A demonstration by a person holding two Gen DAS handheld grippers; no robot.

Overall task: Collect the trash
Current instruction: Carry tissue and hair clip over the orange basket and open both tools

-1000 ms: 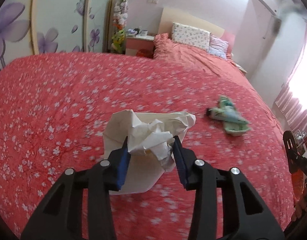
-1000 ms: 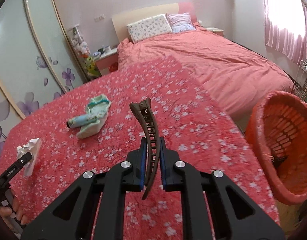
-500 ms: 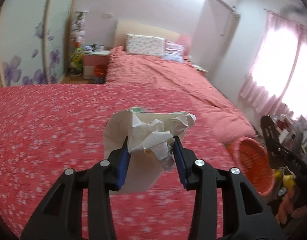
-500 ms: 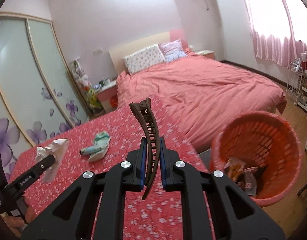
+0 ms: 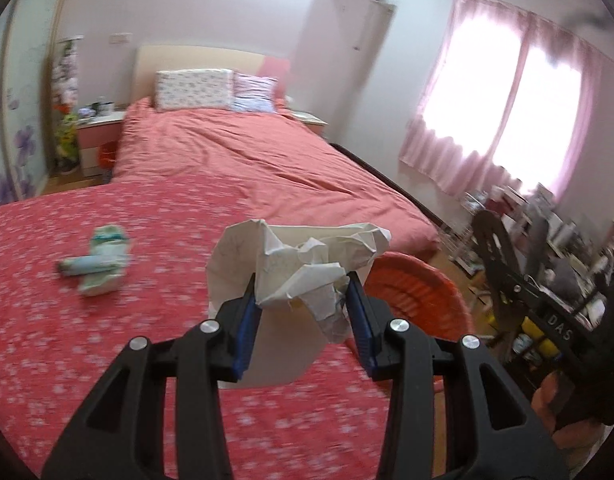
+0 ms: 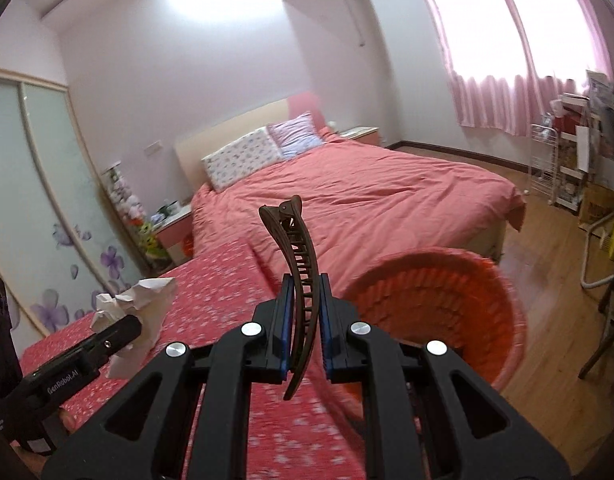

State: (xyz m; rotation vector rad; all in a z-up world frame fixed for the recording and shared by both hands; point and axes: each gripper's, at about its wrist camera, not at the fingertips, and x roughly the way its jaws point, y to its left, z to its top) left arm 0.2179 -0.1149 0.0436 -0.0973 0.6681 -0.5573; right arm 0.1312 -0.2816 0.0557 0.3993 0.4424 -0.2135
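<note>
A: Starting closest in, what is the left gripper [image 5: 303, 306] doing?

B: It is clamping a wad of crumpled white paper [image 5: 299, 268] between its blue pads [image 5: 245, 330]; the wad is bulging up above the fingers and hanging down below them. It is sitting in the air over the flowered red bedspread [image 5: 87, 360].

A: And the right gripper [image 6: 305, 320]?

B: It is pinching a brown hair clip [image 6: 301, 268], which is standing roughly upright between the pads, its hinged end pointing up and its curved tail dropping below the fingers.

A: Where is the bin?

B: The orange basket [image 6: 435, 304] is standing on the wooden floor just past the right gripper, right by the edge of the flowered bedspread. In the left wrist view its rim is peeking out from behind the paper wad. I cannot tell what is lying inside it.

A: Anything lying on the cover?

B: A small pale green bundle [image 5: 97, 266] is resting on it, to the left of the paper and well apart from it. It is blurred, so I cannot say what it is.

A: And further back?

B: A bed with a plain red quilt [image 6: 367, 196] is filling the middle of the room, with two pillows [image 6: 263, 150] leaning at the headboard, and pink curtains [image 5: 495, 120] are glowing at the window.
</note>
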